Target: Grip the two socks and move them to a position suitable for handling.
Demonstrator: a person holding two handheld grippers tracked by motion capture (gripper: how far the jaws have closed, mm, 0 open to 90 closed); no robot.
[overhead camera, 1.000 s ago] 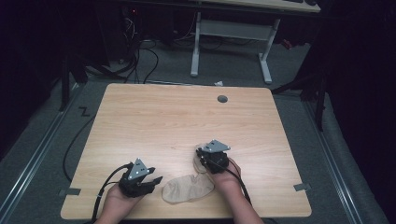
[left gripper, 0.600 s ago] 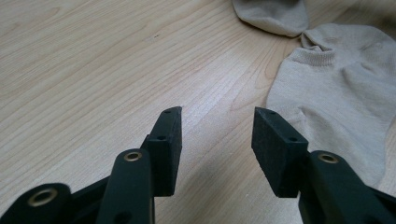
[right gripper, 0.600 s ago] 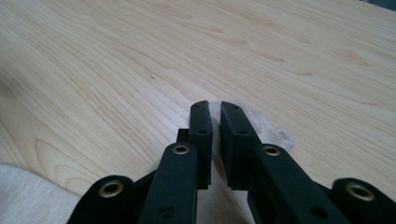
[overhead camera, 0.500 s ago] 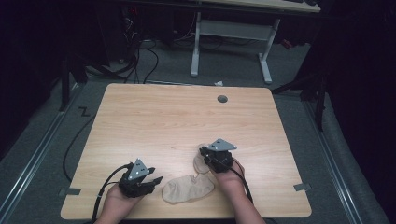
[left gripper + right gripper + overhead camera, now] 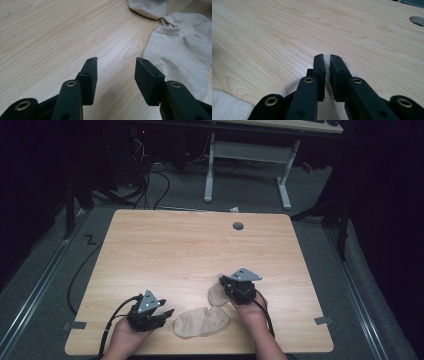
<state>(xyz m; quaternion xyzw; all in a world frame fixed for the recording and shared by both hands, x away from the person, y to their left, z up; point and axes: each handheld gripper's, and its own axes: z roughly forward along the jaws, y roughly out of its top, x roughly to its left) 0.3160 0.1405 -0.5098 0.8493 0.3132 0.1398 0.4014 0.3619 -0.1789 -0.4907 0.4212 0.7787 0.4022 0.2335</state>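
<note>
Socks: one (image 5: 201, 322) lies flat at the near edge of the desk (image 5: 190, 250), between my hands. My left tongs (image 5: 167, 312) gape wide just beside it. My right tongs (image 5: 327, 68) pinch the other sock (image 5: 217, 294), farther back.

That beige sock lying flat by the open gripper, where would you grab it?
Probably at the ribbed cuff of the near sock, coming from the left gripper side. The cuff's thicker edge stands slightly off the table, giving the open jaws something to pinch; the rest lies flat.
</note>
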